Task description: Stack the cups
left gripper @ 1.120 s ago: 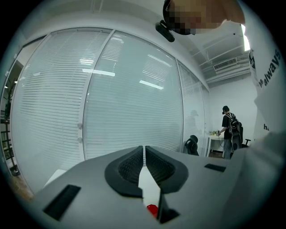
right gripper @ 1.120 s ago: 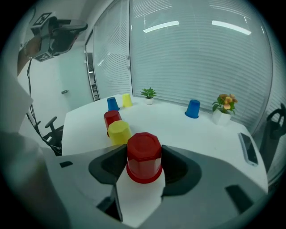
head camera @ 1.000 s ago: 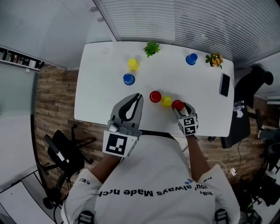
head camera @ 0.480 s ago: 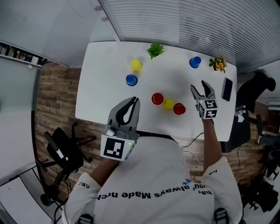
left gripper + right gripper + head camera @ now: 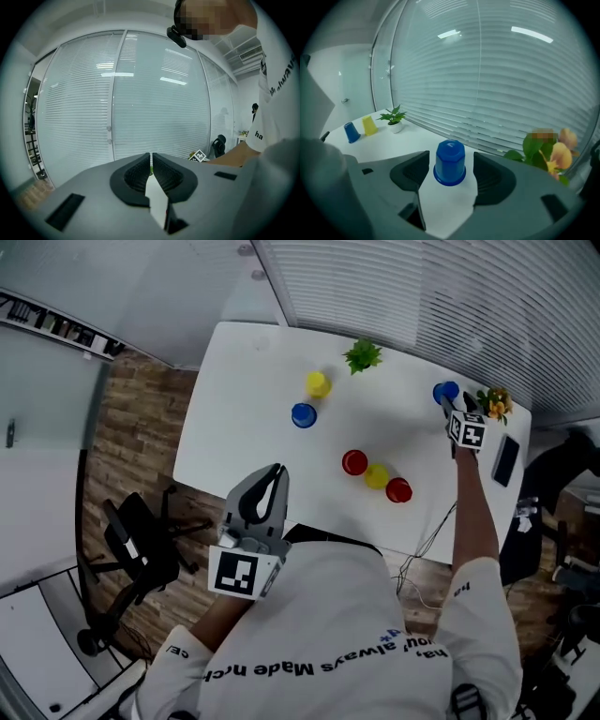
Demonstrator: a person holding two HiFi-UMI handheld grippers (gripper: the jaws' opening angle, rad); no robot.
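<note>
Two cups, far blue cup and yellow cup, stand at upper left; a flower plant is close at right. The near blue cup stands upside down between the right gripper's jaws, which have just been opening wide and do not touch it. The left gripper is closed, empty.

I see a white table on a brown wood-grain floor. At its two o'clock is a blue cup; at eleven, a yellow cup and a second blue cup. Toward five: left red cup, middle yellow cup, right red cup. A green plant is at twelve. My grey left gripper carries a black-and-white marker cube.
</note>
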